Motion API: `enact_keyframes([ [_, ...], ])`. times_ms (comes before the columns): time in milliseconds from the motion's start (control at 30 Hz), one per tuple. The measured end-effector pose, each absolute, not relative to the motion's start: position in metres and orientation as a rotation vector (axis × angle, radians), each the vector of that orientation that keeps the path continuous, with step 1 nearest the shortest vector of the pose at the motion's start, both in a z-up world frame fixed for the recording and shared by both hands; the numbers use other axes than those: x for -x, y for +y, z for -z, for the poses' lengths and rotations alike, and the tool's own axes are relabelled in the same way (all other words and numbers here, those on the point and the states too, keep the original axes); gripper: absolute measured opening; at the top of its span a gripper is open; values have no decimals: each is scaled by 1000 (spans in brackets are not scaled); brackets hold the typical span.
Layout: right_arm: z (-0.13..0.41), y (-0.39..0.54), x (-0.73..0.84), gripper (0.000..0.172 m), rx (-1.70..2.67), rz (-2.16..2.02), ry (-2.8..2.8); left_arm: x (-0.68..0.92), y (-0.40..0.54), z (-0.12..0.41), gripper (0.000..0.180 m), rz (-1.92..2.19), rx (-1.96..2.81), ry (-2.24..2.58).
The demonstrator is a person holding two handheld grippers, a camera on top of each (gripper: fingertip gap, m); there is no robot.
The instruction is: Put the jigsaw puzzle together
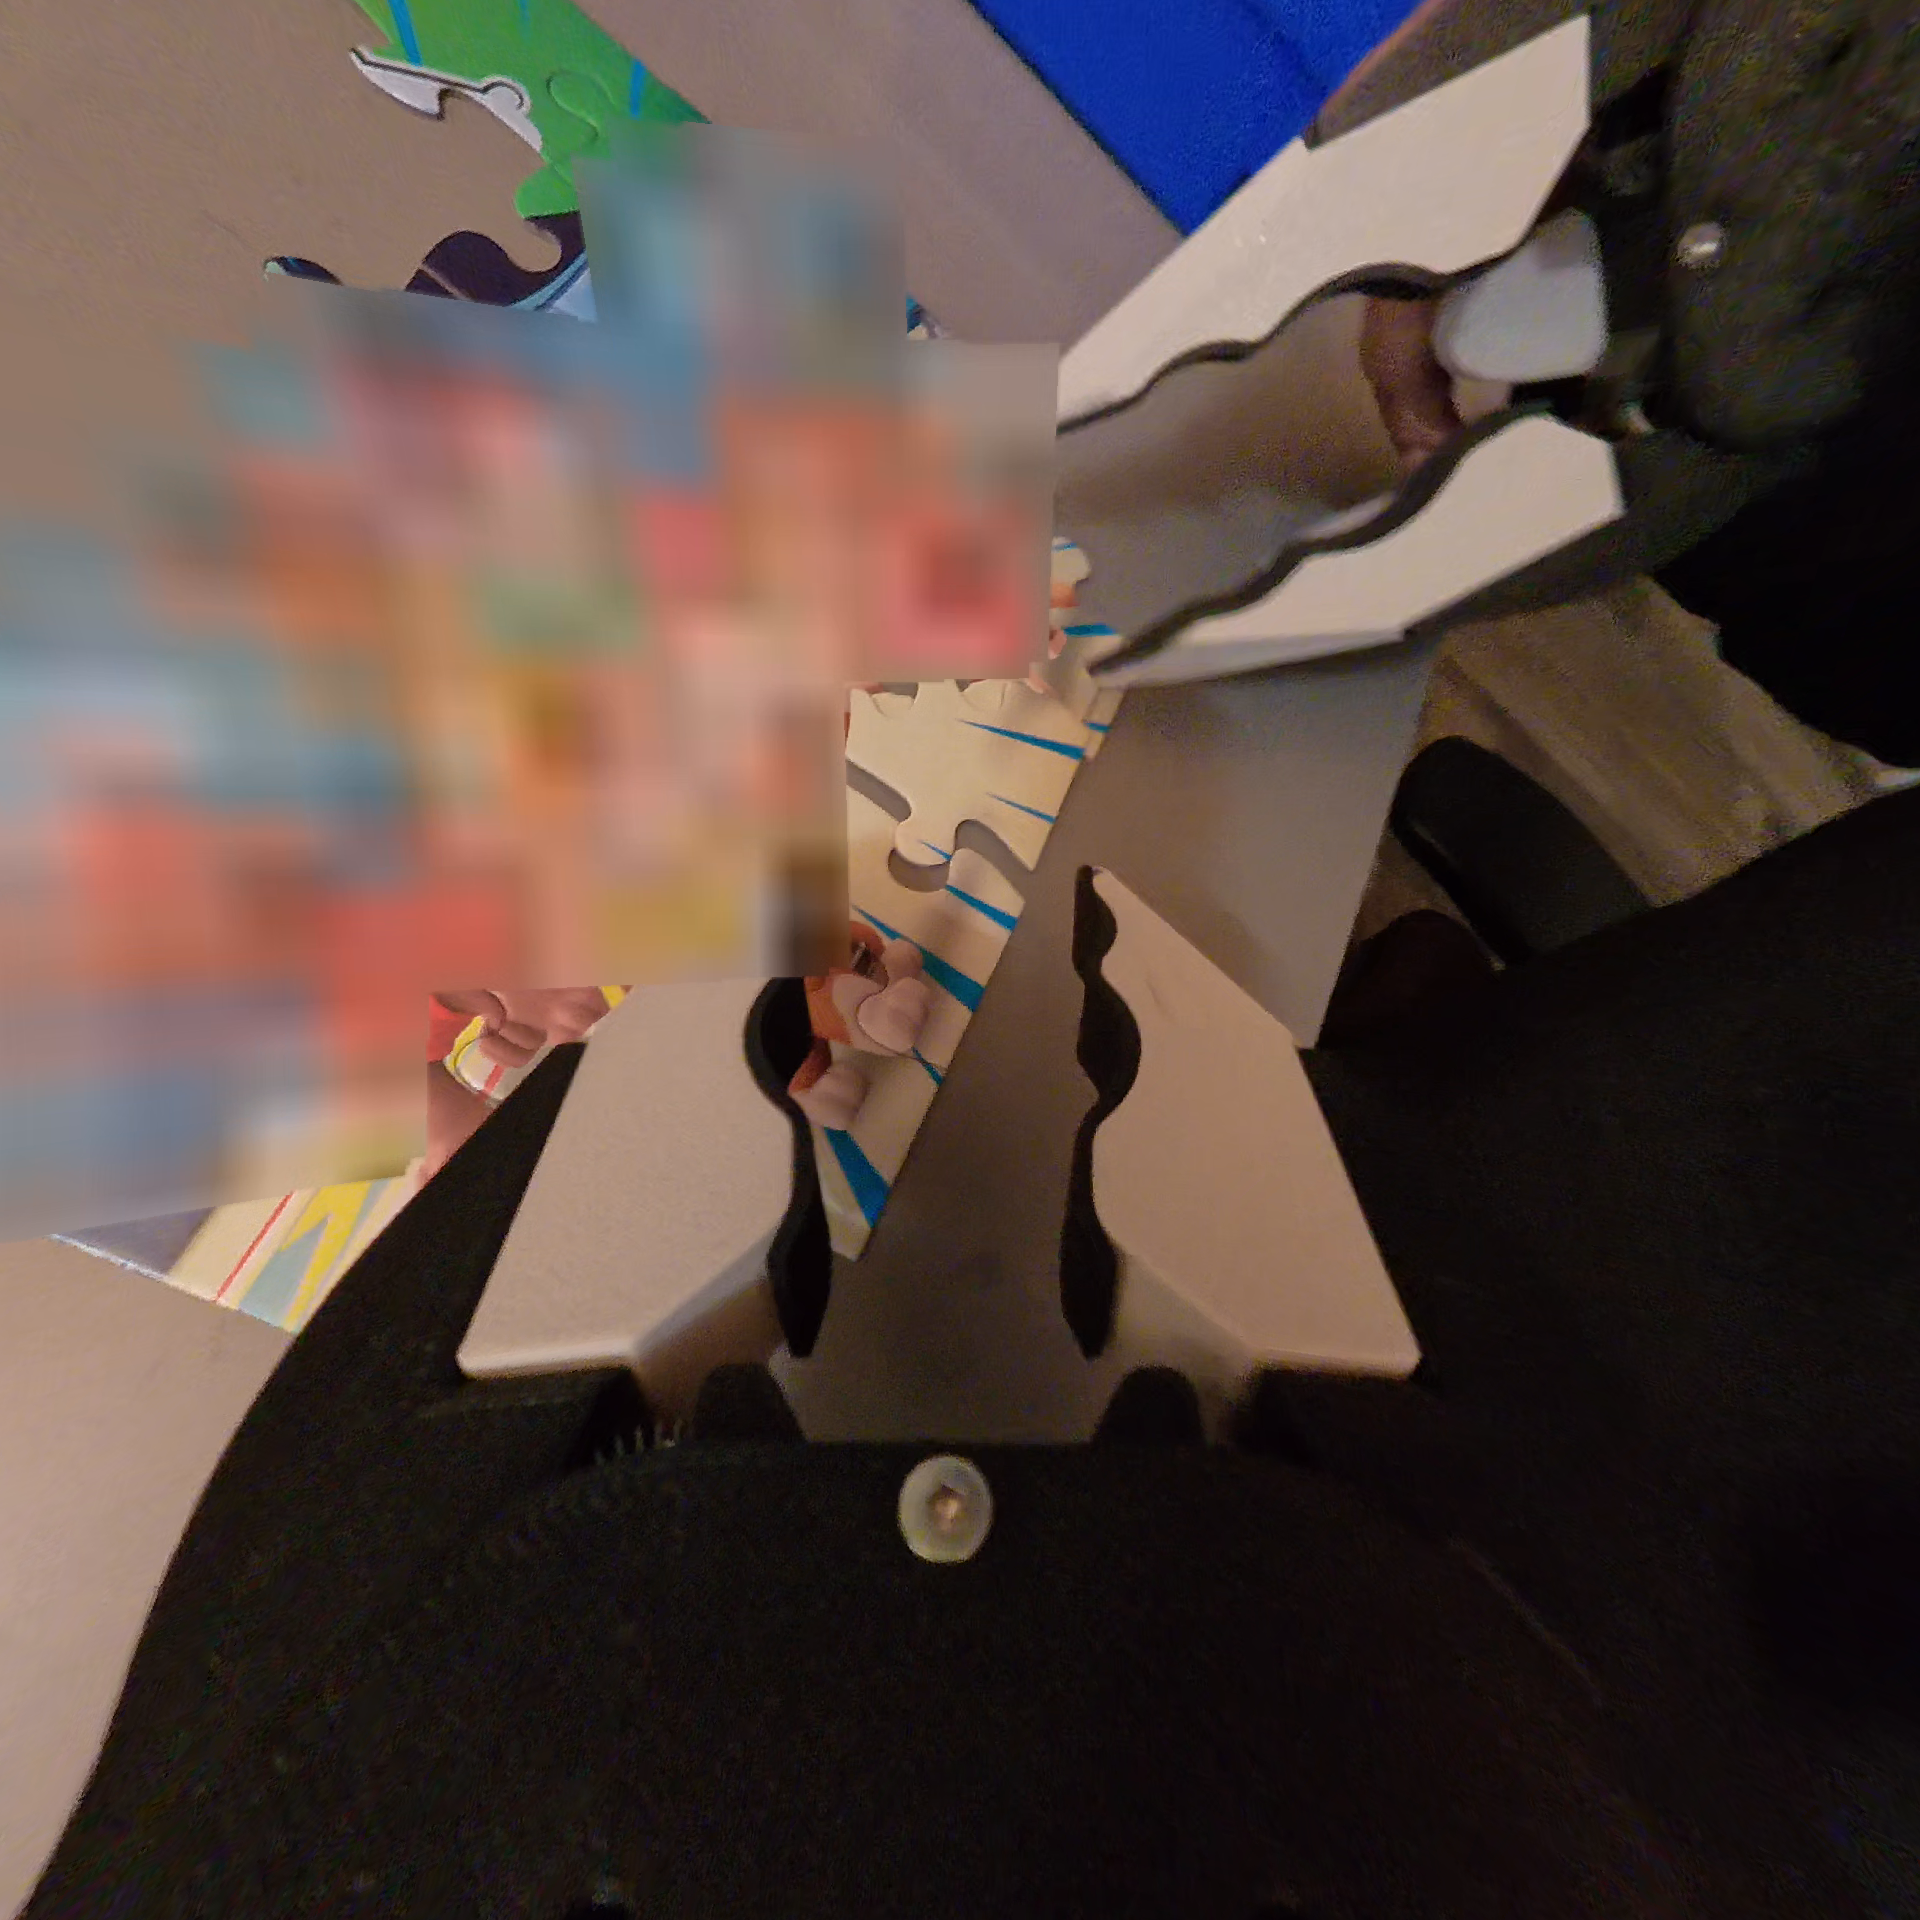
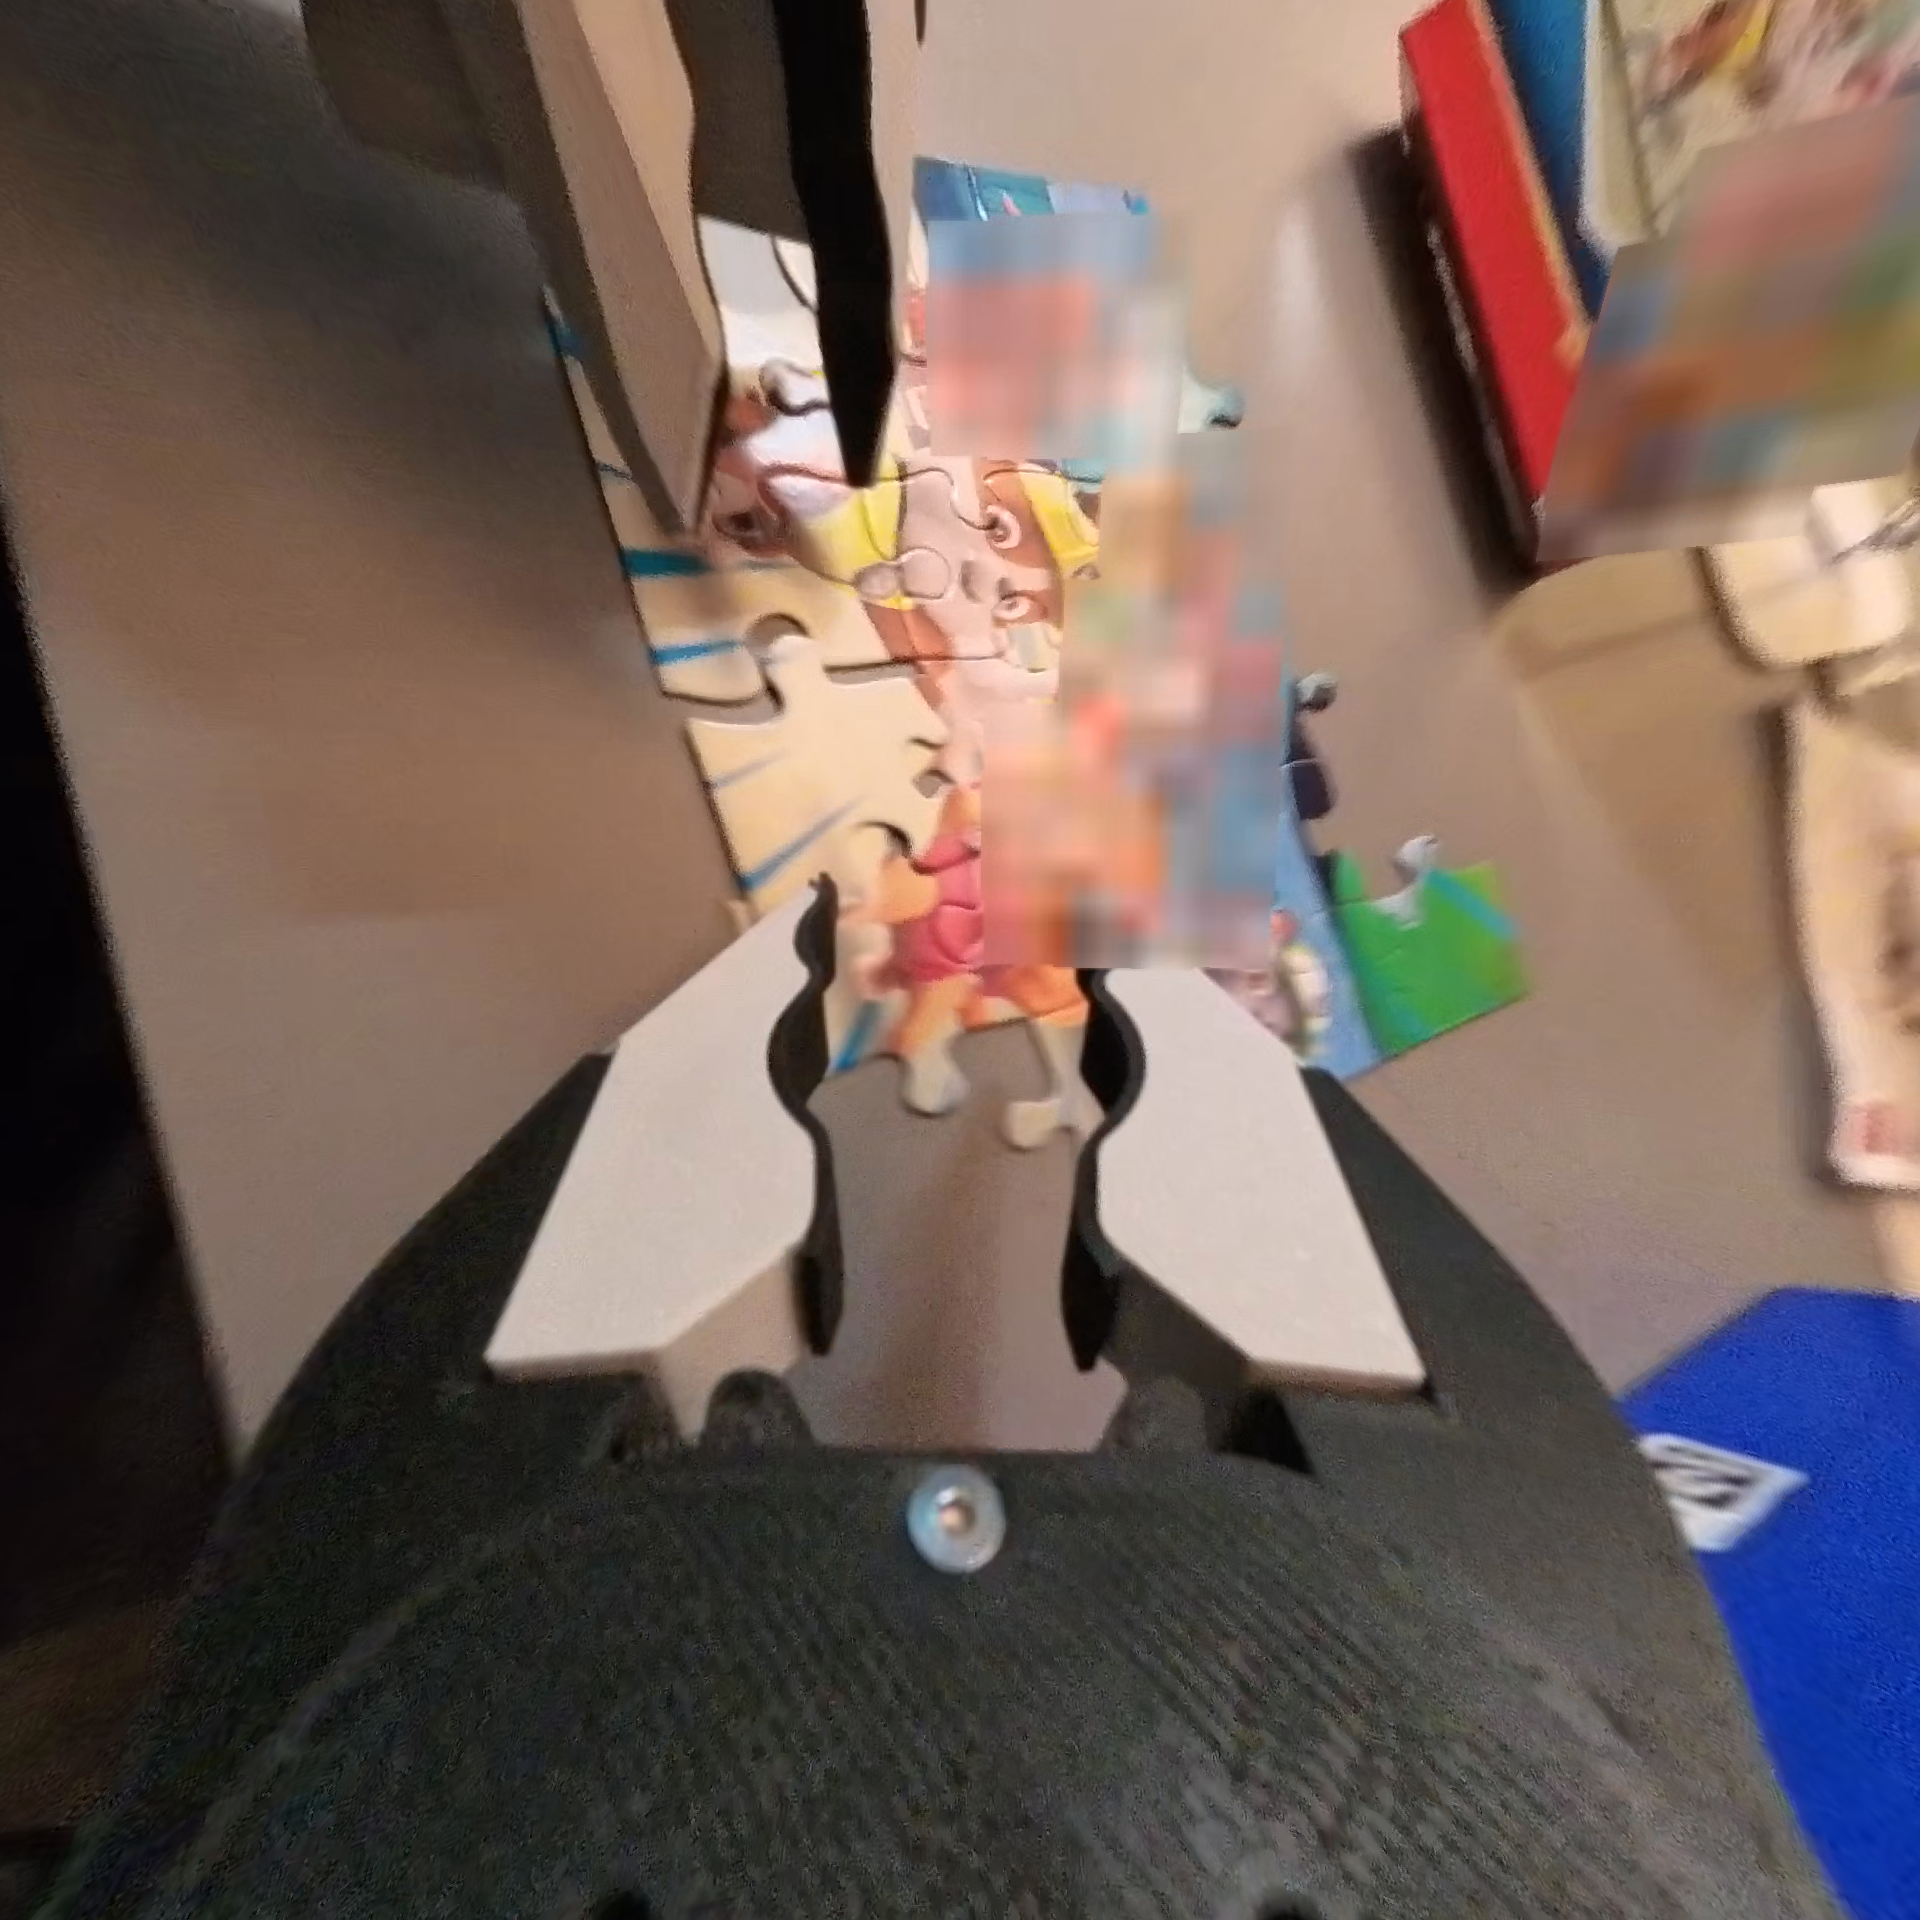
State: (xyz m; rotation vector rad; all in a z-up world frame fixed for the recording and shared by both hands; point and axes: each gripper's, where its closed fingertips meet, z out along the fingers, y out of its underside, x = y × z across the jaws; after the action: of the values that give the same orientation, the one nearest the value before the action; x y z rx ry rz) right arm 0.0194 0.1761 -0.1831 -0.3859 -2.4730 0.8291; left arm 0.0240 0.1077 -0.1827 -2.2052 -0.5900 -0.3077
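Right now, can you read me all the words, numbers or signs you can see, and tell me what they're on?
Nothing here is clear enough to read.
Blue mat: a white sign, too blurred to read.
Red box: dark marks along its side, too blurred.
Paper at the right edge: some red print, too blurred.
Jigsaw puzzle: cartoon pictures only, no words showing.

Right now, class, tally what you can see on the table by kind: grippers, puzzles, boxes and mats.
Grippers: 2, left and right, both open over the puzzle
Puzzles: 1, part-built
Boxes: 1, red
Mats: 1, blue
Total: 5
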Motion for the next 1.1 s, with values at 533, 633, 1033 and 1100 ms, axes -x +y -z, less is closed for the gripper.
enact_keyframes([
  [533,208,148,-35,44,880,-1010,-2529,-13,96,205,19,201,2266,-630],
  [633,207,146,-36,41,854,-1003,-2546,-14,96,205,19,200,2252,-635],
  [1033,208,137,-38,41,813,-1010,-2575,-15,97,205,17,214,2239,-633],
  [1100,208,136,-38,41,811,-1008,-2581,-15,97,205,17,217,2236,-635],
])
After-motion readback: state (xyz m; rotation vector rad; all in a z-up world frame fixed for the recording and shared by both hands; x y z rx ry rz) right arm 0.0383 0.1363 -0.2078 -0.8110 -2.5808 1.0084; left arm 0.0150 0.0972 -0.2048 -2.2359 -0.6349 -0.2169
